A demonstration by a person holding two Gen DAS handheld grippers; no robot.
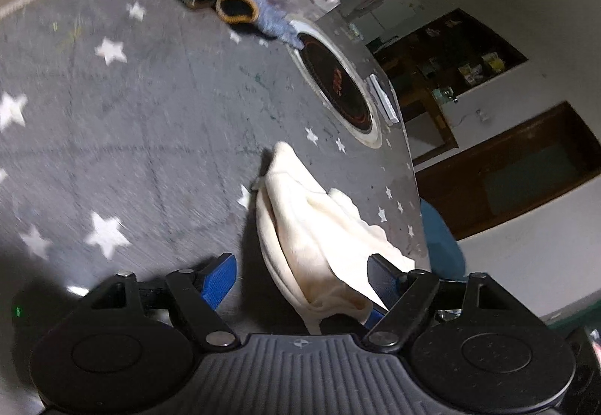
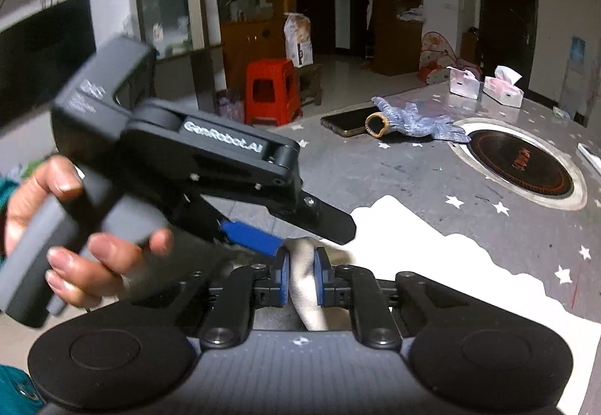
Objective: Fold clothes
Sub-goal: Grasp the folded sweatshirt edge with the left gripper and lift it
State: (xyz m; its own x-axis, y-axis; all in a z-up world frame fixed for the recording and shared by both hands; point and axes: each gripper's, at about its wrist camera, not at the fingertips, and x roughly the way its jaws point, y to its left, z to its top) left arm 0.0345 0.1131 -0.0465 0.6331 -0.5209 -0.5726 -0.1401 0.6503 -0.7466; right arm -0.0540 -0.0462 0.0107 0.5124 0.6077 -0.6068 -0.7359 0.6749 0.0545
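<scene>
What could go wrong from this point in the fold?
1. The left gripper is open around the cream cloth, so only the right gripper holds it; the fold may sag.
2. The two grippers sit close together and could collide.
3. Dragged cloth might reach the glove.

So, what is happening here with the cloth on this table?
A person is folding a cream-white cloth garment on a grey star-patterned table cover, with a handheld gripper in each hand. The right gripper is shut on a bunched edge of the garment. The left gripper is open, its blue pads on either side of the cloth without pinching it. Further back lie a blue knitted glove, a dark phone and a round black inset burner, untouched.
</scene>
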